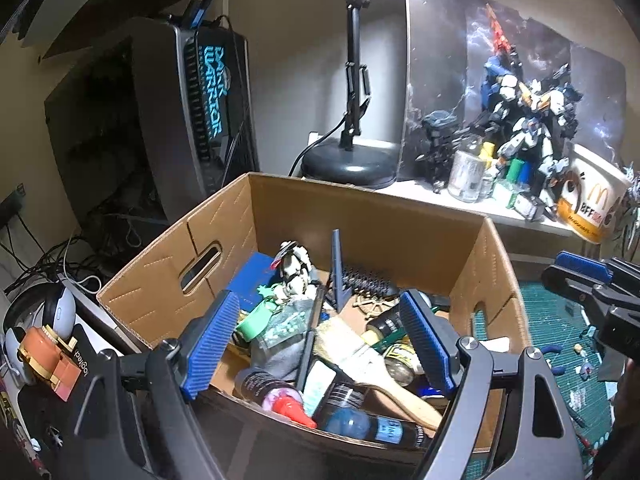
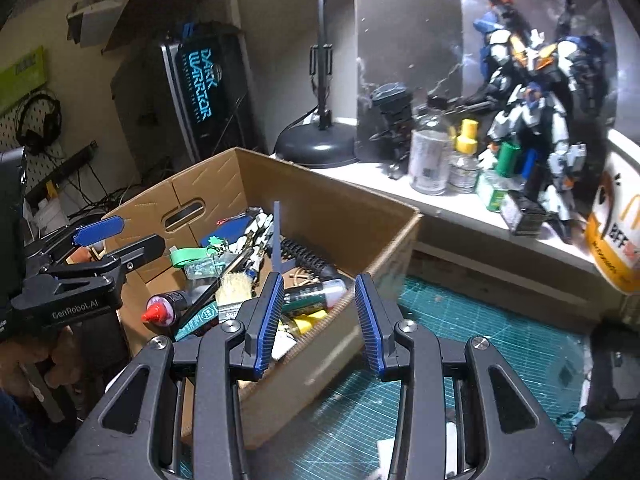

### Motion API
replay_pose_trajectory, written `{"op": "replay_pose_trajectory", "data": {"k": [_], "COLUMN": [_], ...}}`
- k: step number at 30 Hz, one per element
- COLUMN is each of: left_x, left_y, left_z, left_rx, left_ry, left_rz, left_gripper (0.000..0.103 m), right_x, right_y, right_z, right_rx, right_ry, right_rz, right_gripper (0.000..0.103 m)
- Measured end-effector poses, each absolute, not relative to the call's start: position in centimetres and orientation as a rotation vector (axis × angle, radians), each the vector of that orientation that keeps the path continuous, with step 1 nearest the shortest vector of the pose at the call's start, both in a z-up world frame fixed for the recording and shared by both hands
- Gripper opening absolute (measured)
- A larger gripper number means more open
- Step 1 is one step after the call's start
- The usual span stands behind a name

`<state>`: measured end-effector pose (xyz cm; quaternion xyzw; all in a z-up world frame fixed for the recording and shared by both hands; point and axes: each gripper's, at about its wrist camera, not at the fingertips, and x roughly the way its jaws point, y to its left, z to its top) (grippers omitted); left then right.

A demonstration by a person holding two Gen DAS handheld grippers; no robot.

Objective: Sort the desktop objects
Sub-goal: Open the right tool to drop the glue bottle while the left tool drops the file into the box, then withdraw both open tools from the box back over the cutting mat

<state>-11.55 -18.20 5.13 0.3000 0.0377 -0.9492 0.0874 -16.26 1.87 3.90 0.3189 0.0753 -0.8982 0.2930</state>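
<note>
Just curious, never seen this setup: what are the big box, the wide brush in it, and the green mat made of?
Box: brown corrugated cardboard, matte, with perforated lines and a cut-out handle.
Brush: apparently bare pale wood handle, with light straw-like bristles, natural or synthetic I can't tell.
Mat: likely rubbery vinyl, a teal surface printed with a grid, scuffed.

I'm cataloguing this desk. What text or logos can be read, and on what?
"DARK WARRIOR": computer case.
"logitech": black pad.
"GenRobot.AI": left gripper.
"BFF", golden arches logo: paper cup.
Bottle labels in the cardboard box: too blurred to read.
</note>
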Motion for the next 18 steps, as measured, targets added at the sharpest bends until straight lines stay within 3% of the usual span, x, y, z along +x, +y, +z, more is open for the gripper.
{"op": "replay_pose_trajectory", "data": {"k": [8,14,18], "left_x": [-10.1,-9.6,-9.3], "left_y": [-14.9,-11.1,-8.3], "left_z": [6.8,7.9,8.3], "left_rx": [0.828,0.785,0.751], "left_ry": [0.111,0.102,0.08], "left_rz": [-2.924,-3.025,-3.095], "left_gripper": [0.083,0.083,0.083], "right_x": [-14.5,-12.4,-10.5], "right_y": [8.1,13.1,16.1], "right_z": [5.9,7.1,7.9], "right_rx": [0.798,0.758,0.721], "right_ry": [0.169,0.141,0.129], "right_rz": [-2.506,-2.598,-2.669], "right_gripper": [0.037,0.045,0.064]}}
